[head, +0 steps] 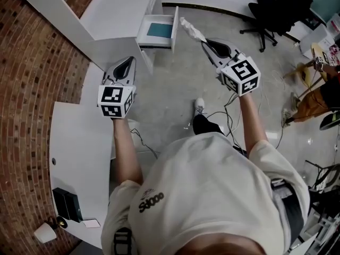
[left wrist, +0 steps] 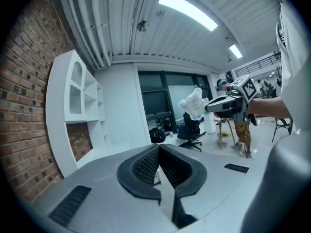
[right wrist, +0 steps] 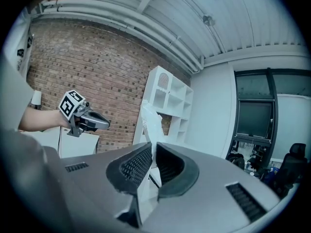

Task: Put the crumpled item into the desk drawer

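Right hand-held gripper (right wrist: pixel 152 147): jaws nearly together, pinching crumpled white plastic wrapper (right wrist: pixel 151 120), which sticks out past the tips. In head view the wrapper (head: pixel 192 30) hangs in the air, upper centre of frame, just right of the open white drawer with teal floor (head: pixel 142 30); not inside it.

Left hand-held gripper (left wrist: pixel 159 149): jaws closed, nothing between them; centre left of head view, over the white bench (head: pixel 74 137).

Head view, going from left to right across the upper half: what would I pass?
The brick wall → left claw, shut and empty → open desk drawer → crumpled item → right claw gripping it → black office chair.
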`<state>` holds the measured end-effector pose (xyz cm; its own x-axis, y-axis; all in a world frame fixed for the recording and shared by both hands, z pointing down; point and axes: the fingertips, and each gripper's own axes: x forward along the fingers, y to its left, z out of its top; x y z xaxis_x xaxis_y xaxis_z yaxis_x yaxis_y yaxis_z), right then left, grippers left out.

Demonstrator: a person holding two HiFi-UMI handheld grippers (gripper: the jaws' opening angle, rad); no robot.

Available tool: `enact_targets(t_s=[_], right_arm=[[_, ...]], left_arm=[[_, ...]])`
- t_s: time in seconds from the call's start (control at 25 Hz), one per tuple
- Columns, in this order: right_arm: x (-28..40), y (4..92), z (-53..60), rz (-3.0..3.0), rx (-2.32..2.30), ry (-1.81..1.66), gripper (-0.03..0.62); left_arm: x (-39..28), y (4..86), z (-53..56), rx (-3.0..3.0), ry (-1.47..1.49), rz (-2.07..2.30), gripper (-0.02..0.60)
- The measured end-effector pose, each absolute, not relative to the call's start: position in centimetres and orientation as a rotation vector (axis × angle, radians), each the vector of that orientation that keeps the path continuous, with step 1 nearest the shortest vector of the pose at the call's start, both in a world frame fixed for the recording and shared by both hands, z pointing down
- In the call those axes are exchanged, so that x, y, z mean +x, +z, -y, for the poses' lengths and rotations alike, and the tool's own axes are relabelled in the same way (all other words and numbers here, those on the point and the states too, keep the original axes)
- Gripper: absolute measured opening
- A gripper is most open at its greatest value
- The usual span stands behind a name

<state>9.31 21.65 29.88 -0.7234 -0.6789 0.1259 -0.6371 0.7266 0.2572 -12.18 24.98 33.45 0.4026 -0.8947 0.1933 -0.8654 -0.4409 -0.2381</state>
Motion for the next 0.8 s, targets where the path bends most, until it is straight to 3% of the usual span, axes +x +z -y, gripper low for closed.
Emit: enact_targets(t_s=[0.8], right_arm=[[11.3, 32.0, 7.5, 2.790, 0.852, -0.246, 0.023]], left_arm=[[-10.3, 34.4, 0.9, -2.529, -0.495, -1.804, 0.018]])
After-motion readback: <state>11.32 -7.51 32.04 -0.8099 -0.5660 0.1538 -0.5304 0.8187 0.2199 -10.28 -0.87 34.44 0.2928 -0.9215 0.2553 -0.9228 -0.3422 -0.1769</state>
